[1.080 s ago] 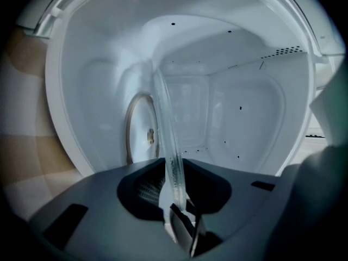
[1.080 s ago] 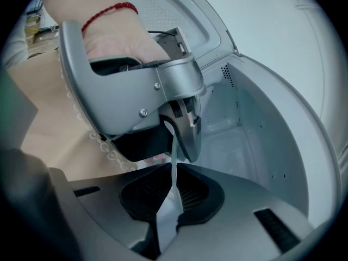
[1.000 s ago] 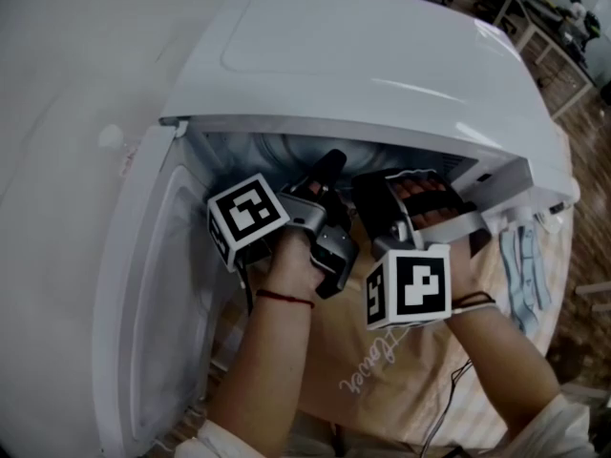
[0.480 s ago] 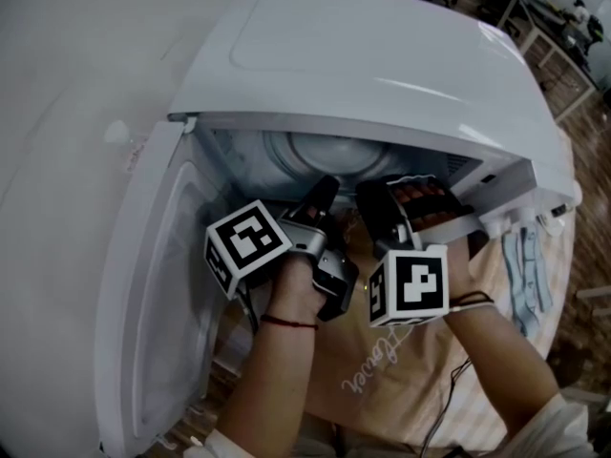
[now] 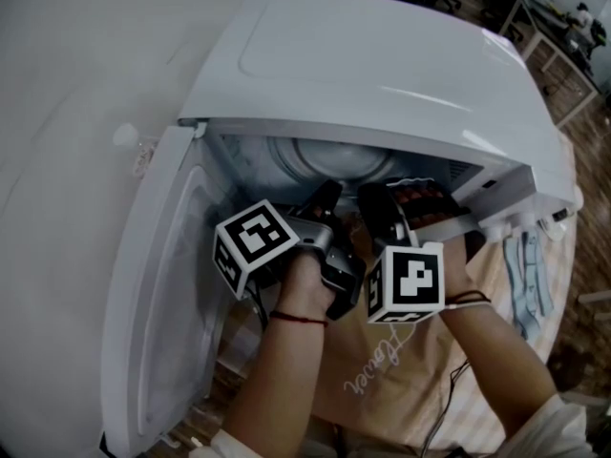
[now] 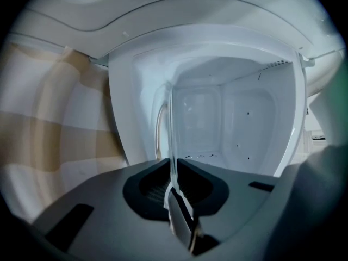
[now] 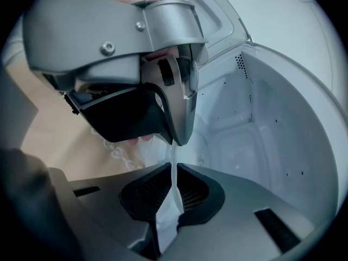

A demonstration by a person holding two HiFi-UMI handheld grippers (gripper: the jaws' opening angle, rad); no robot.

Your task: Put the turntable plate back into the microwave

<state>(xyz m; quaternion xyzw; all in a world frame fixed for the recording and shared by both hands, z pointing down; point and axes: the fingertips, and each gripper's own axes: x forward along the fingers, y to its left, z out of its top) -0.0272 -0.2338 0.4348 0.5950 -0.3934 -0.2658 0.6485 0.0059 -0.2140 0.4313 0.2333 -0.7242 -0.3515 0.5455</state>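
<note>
Left gripper (image 6: pixel 173 186) fingers: pinching rim of the glass turntable plate (image 6: pixel 172 118), seen edge-on | right gripper (image 7: pixel 173 189) fingers: pinching the same rim, just beside | plate: at mouth of microwave (image 5: pixel 382 55), part inside; door (image 5: pixel 158 303) open | step: insertion, likely | next: push deeper, level, seat on cavity floor, then release.

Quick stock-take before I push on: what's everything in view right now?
microwave: one, white, on the table, door swung open at left
turntable plate: one, clear glass, at the cavity mouth, gripped at its rim
tablecloth: one, beige, under the microwave
pale blue item: one, right of the microwave; cannot identify
bracelet: one, red, left wrist
left gripper: grey, closed on the plate
right gripper: grey, closed on the plate
</note>
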